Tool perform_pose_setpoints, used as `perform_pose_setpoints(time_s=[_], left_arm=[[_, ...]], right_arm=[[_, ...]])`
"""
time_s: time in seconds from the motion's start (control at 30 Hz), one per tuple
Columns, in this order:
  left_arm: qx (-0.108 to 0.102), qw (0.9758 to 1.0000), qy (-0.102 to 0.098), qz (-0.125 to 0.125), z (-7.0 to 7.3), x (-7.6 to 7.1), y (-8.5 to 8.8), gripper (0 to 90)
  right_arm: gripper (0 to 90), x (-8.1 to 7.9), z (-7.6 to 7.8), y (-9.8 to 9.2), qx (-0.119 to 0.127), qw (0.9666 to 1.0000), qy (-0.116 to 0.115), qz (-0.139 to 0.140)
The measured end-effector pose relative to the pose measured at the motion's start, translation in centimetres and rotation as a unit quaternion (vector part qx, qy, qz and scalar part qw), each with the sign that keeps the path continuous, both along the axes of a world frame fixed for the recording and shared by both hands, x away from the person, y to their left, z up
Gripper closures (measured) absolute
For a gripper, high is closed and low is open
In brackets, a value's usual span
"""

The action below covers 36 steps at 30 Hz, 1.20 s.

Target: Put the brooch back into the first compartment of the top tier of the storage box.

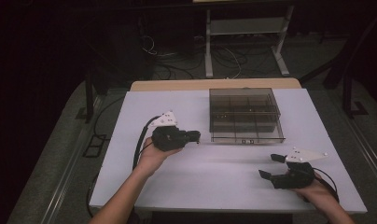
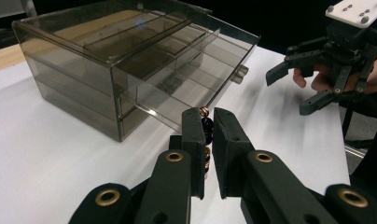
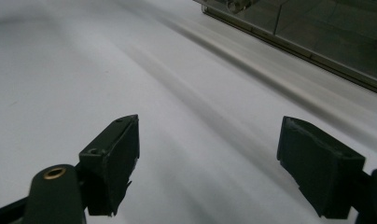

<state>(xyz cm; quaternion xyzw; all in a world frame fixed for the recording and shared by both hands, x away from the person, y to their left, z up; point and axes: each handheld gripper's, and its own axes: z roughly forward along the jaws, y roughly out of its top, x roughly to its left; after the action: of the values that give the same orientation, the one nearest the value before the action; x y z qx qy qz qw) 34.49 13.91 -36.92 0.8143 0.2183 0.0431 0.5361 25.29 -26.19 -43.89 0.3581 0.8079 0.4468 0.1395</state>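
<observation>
My left gripper [image 1: 195,136] [image 2: 209,116] is shut on a small dark beaded piece with copper-coloured bits [image 2: 205,125], pinched between its jaw tips just above the white table [image 1: 200,172]. It points at the front left corner of a smoky clear drawer box [image 1: 245,112] [image 2: 121,56]. One divided drawer [image 2: 186,79] of the box is slid partly out. My right gripper [image 1: 268,165] [image 2: 293,91] [image 3: 207,163] stands open near the table's front right. Nothing is between its jaws.
The box's lower edge [image 3: 317,37] runs across the top right of the right gripper view. Beyond the table's far edge are a white frame stand [image 1: 245,28] and loose cables [image 1: 224,58] on the floor. Black cables trail from both grippers.
</observation>
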Motion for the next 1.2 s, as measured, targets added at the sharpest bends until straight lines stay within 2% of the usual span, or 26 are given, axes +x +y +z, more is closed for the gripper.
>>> perform_pose_setpoints(time_s=[0.47, 0.9, 1.2], left_arm=[[-0.016, 0.9998, -0.009, -0.008, 1.3, 0.9, -1.0, 82.6], [-0.017, 0.9996, -0.015, -0.015, 2.1, 1.7, -2.1, 82.6], [-0.014, 0.9994, -0.021, -0.024, 2.4, 2.4, -3.8, 82.6]], right_arm=[[20.5, 0.0, 0.0, 0.0, 0.0, 1.0, 0.001, -0.001], [20.5, 0.0, 0.0, 0.0, 0.0, 1.0, 0.0, -0.001], [20.5, 0.0, 0.0, 0.0, -0.001, 1.0, 0.0, 0.0]])
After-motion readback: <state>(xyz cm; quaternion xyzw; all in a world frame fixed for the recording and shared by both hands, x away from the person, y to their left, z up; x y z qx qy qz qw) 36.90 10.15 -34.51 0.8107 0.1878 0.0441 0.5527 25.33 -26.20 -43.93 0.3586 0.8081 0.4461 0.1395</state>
